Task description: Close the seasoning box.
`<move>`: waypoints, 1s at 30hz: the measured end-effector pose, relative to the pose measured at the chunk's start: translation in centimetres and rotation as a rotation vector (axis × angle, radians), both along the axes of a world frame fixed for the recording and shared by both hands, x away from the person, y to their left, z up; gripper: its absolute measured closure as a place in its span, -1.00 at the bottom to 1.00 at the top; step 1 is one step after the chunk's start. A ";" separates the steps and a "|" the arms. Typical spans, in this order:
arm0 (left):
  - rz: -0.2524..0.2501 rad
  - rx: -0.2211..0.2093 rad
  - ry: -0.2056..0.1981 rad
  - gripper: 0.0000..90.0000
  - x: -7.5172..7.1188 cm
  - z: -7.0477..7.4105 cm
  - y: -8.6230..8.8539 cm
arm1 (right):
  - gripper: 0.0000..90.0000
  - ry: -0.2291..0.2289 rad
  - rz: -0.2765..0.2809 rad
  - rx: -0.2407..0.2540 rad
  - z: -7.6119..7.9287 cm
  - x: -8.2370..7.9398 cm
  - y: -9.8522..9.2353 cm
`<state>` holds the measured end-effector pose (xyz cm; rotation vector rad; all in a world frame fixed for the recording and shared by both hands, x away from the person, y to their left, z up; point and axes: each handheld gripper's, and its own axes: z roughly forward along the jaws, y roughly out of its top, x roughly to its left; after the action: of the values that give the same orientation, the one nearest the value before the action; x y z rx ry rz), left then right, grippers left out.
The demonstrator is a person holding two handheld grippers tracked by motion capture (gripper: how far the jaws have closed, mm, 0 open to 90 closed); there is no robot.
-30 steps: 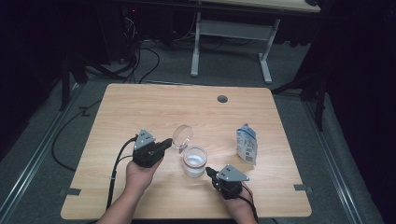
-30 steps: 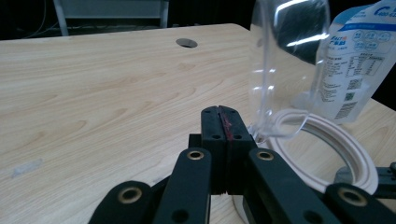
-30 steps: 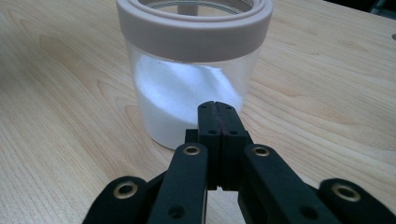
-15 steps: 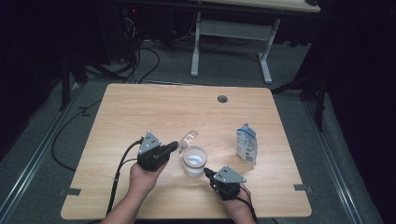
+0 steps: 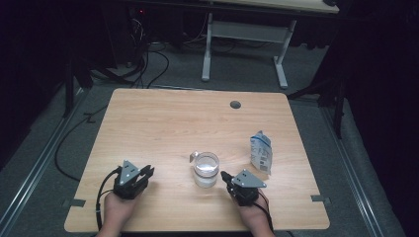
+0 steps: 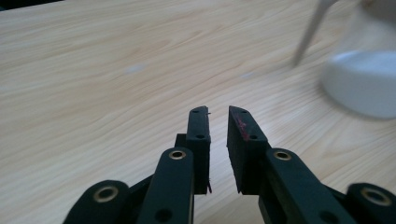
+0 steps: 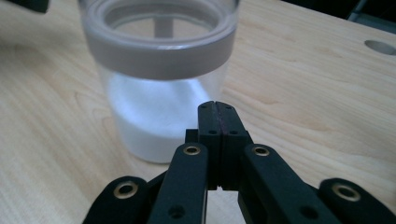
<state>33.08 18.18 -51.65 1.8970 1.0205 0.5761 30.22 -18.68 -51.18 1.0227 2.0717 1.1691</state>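
Jar (image 5: pixel 205 169) of clear glass stands upright near the middle of the front half of the wooden table (image 5: pixel 173 118), with a layer of white powder in its bottom. A small clear scoop (image 5: pixel 193 157) leans against its rim at about ten o'clock. From the jar, the left gripper (image 5: pixel 146 172) lies at nine o'clock, well apart from it, resting low over the tabletop in the person's hand. Its jaws have just been opening and now stand a narrow gap apart, with nothing between them; in the left gripper view the jar shows blurred off to the upper right. The right gripper (image 5: pixel 225 176) sits at about four o'clock from the jar, just beside its base, jaws pressed fully together and empty. A white and blue pouch (image 5: pixel 261 153) stands at three o'clock from the jar, apart from it.
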 end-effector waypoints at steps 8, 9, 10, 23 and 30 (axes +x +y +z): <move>0.023 -0.018 0.043 0.41 0.5 -0.6 2.1 | 1.00 -0.007 -0.032 -0.011 0.6 1.5 -0.3; 0.023 -0.019 0.040 0.39 0.4 -0.6 2.1 | 1.00 0.003 -0.038 -0.006 0.7 1.7 -0.3; 0.024 -0.028 0.038 0.38 0.4 -0.6 2.1 | 1.00 0.005 -0.038 -0.002 0.7 1.9 -0.4; 0.012 -0.058 0.014 0.29 0.3 -0.5 2.2 | 1.00 -0.006 0.009 0.001 0.5 2.2 0.4; 0.014 -0.066 0.009 0.27 0.2 -0.4 2.3 | 1.00 -0.017 0.012 -0.003 0.5 1.2 0.4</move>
<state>33.31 20.47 -52.07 1.8372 1.0470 0.5353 31.44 -18.25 -50.65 0.9962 2.0689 1.1762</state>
